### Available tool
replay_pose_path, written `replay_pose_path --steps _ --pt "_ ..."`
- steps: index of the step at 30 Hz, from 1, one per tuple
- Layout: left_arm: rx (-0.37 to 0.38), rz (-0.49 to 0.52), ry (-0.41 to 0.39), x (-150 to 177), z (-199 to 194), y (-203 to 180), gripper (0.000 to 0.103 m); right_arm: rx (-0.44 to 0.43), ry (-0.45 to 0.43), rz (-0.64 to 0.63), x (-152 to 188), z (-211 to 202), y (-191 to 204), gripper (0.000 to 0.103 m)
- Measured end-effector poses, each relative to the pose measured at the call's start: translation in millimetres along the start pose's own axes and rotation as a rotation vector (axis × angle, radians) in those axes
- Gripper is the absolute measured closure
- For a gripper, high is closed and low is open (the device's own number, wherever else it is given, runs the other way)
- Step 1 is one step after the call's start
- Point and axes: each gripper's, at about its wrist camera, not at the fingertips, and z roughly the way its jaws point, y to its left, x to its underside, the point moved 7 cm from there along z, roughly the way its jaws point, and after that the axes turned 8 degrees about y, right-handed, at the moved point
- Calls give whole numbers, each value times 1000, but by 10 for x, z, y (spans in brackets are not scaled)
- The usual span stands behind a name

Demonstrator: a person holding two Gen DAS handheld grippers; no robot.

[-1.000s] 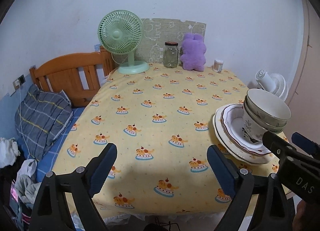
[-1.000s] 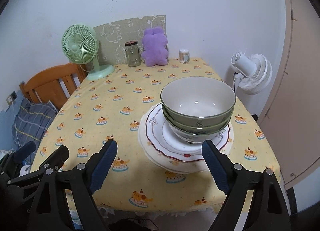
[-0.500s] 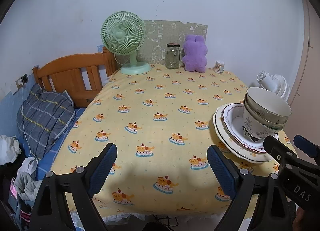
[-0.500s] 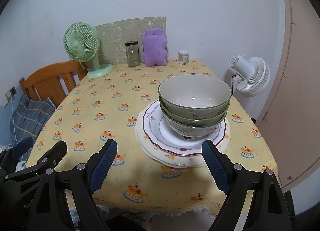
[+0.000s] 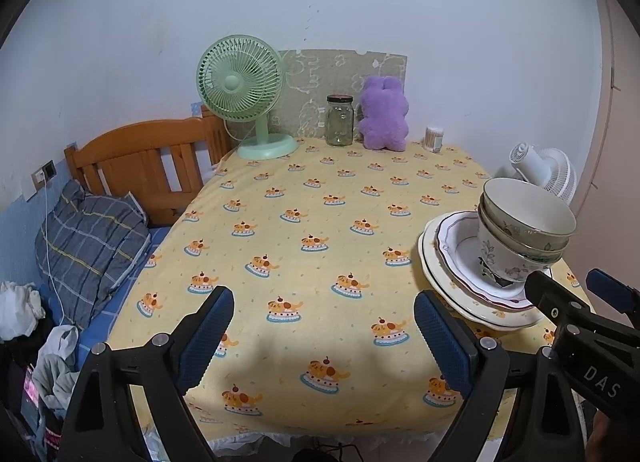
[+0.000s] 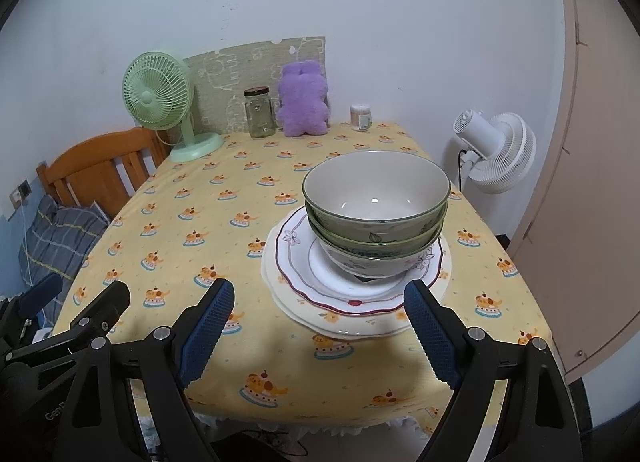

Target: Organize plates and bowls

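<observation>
Three nested bowls [image 6: 376, 198] stand on two stacked plates [image 6: 300, 258] near the table's front right. The top bowls are green-rimmed; the bottom one is white with flowers. My right gripper [image 6: 318, 326] hangs open just in front of this stack, its blue pads [image 6: 208, 318] wide apart and holding nothing. In the left wrist view the same bowls [image 5: 524, 230] and plates [image 5: 452, 262] sit at the right. My left gripper [image 5: 324, 336] is open over bare yellow tablecloth, left of the stack, with the right gripper's dark fingers [image 5: 552, 298] showing at its lower right.
At the table's far edge stand a green desk fan [image 6: 160, 98], a glass jar [image 6: 260, 114], a purple plush toy [image 6: 304, 102] and a small container [image 6: 360, 118]. A wooden bed headboard [image 5: 148, 158] and pillow [image 5: 88, 238] lie left; a white floor fan [image 6: 496, 150] stands right.
Both views have pulled back slightly from the table, so the stack looks a little farther and lower. Both grippers stay open; nothing was picked up or shifted.
</observation>
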Motion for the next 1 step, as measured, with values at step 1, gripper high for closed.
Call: replay_pose_path --steps 1 --pt "0 1 -1 0 -6 -2 10 0 0 1 1 1 -5 14"
